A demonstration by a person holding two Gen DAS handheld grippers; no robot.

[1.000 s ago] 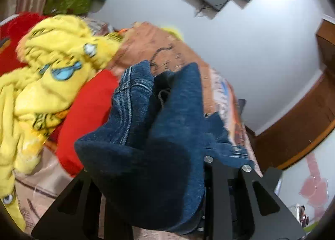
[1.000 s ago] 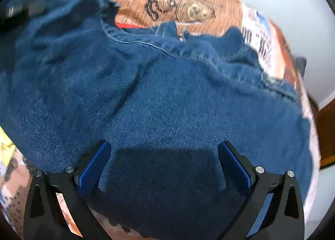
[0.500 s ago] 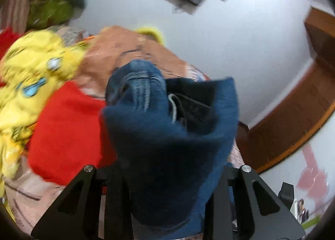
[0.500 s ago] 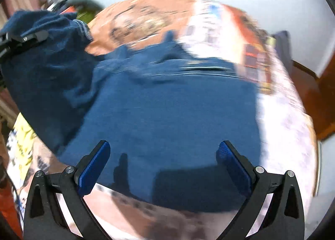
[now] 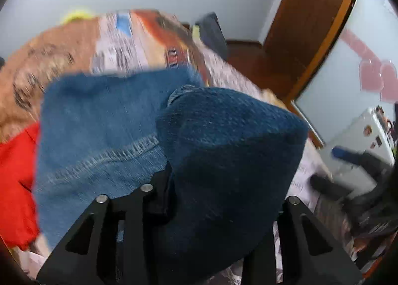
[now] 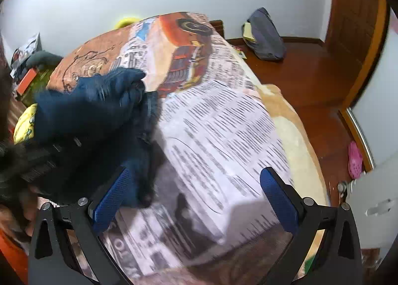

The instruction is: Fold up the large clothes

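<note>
A bundle of dark blue jeans (image 5: pixel 223 160) fills the left wrist view, gathered between the fingers of my left gripper (image 5: pixel 219 193). Its jaws are opening, with the denim still between them. A lighter, stitched part of the jeans (image 5: pixel 99 123) hangs to the left. In the right wrist view the same jeans (image 6: pixel 94 110) are bunched at the left over the bed, blurred. My right gripper (image 6: pixel 194 185) stands open above the printed blanket (image 6: pixel 223 123), and its blue pads (image 6: pixel 112 200) hold nothing.
A red garment (image 5: pixel 15 173) lies at the left and a yellow one (image 6: pixel 24 123) beyond the jeans. A dark bag (image 6: pixel 266 36) and a pink shoe (image 6: pixel 354 160) are on the wooden floor to the bed's right. A wooden door frame (image 5: pixel 311 23) stands at the right.
My left gripper has swung to the right with the jeans bundle, away from the yellow pile. The right gripper has slid off the denim and now hangs over the bare blanket.
</note>
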